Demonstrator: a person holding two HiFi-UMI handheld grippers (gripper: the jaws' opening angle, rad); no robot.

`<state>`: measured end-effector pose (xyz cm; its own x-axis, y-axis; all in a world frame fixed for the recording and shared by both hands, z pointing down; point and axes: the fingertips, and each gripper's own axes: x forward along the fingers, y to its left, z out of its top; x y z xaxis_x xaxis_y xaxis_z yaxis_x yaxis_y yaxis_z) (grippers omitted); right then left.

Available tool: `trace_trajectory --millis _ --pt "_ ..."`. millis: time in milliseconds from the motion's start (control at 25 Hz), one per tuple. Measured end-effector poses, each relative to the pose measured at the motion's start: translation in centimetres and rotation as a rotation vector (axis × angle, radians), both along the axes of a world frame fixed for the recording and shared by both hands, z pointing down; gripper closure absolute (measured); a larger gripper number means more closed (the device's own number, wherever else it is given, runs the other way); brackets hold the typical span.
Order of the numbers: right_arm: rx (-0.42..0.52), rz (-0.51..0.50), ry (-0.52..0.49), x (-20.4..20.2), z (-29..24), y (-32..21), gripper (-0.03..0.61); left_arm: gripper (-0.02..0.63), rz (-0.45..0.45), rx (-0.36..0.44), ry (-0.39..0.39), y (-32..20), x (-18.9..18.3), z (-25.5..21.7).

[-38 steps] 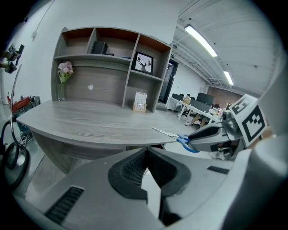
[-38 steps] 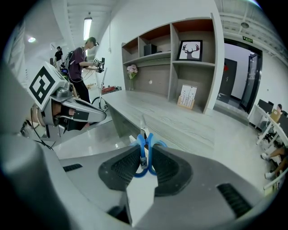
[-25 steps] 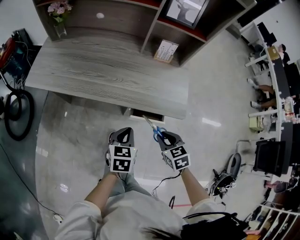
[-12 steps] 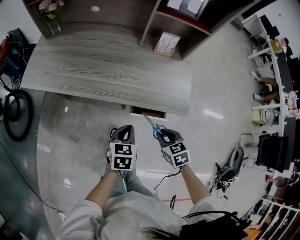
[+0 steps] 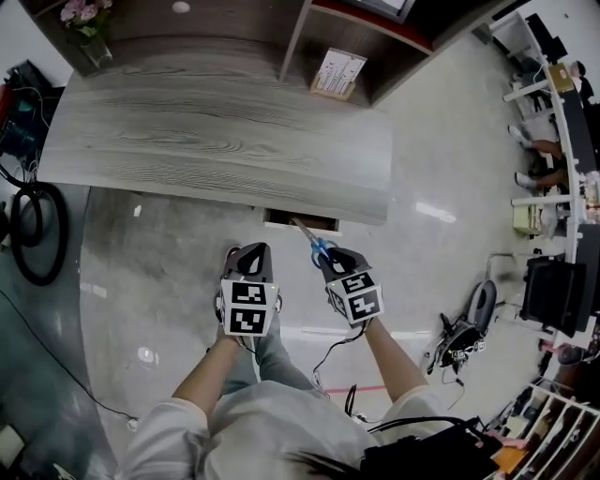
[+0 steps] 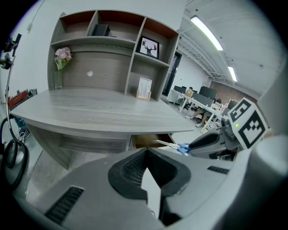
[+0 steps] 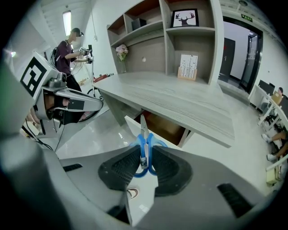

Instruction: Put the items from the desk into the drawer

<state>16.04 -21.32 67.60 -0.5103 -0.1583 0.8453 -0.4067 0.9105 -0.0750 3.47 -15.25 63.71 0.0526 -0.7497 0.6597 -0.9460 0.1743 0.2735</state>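
Blue-handled scissors (image 7: 144, 148) sit upright between the pads of my right gripper (image 7: 144, 164), which is shut on the handles. The blades point at the open drawer (image 7: 162, 126) under the grey wooden desk (image 7: 180, 99). In the head view the scissors (image 5: 319, 249) reach from the right gripper (image 5: 333, 260) almost to the drawer (image 5: 302, 221) front. My left gripper (image 5: 248, 258) hangs beside it to the left, over the floor, shut and empty. The left gripper view shows its closed jaws (image 6: 146, 155), with the scissors (image 6: 173, 144) and drawer (image 6: 150, 140) beyond.
A shelf unit (image 5: 309, 28) at the desk's back holds a flower vase (image 5: 84, 23) and a card stand (image 5: 337, 73). A black hose and cables (image 5: 37, 234) lie on the floor at left. A person (image 7: 69, 49) stands far left; office desks and a chair (image 5: 548, 291) are at right.
Both grippers have sunk a little and come closer to the desk's front edge. The scissors' tip is nearer the open drawer. The grip on the scissors is unchanged.
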Motion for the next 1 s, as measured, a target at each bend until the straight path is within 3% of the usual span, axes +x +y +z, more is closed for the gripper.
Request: trace_trajectory --millis 480,1000 --pt "-0.040 0.026 0.029 -1.4 1.8 -0.9 0.499 0.617 0.030 -0.017 0.008 -1.5 -0.2 1.8" --pt "-0.077 0.120 0.022 -3.0 2.5 -2.9 0.499 0.617 0.064 -0.039 0.022 -3.5 0.2 2.9"
